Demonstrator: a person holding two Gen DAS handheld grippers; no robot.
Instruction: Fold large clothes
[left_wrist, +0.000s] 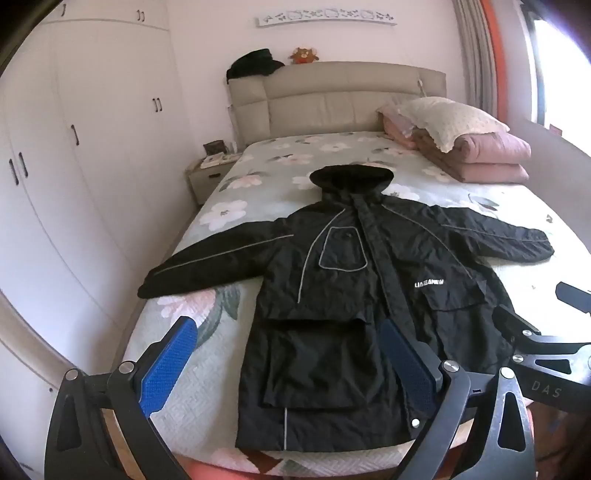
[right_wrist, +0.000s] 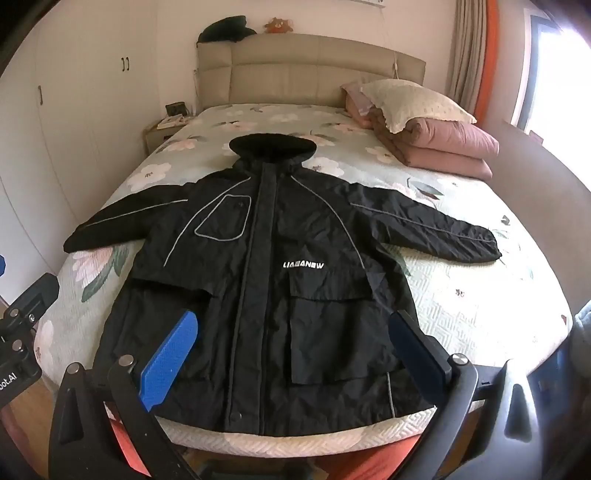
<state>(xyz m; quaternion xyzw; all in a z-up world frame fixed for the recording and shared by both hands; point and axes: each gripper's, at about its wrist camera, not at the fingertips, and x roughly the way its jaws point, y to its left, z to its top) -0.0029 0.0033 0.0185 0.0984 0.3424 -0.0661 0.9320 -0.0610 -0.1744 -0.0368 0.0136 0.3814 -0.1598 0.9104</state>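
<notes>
Lying face up and fully spread on the wide bed with the green floral quilted cover, the long black hooded nylon jacket is pointing its hood to twelve o'clock, its sleeves to nine and three, its hem to six at the mattress edge. Both tools are hovering over that hem with nothing held: the left gripper is standing with its jaws wide apart, and the right gripper is doing the same.

Judging from this, the slick, bulky shell is likely to be the main trouble: a pinch taking only the top layer would be lifting the front panel alone, and the fold would be sliding apart. The hem is sitting right at the bed's edge, so a careless tug toward six o'clock could be dragging the coat off.

At one o'clock the stack of folded pink quilts under the cream dotted pillow is sitting near the right sleeve's sweep, though not touching it. The left sleeve is reaching the bed's nine o'clock edge and may be slipping over when lifted. The small wooden nightstand at eleven o'clock is staying well apart.
</notes>
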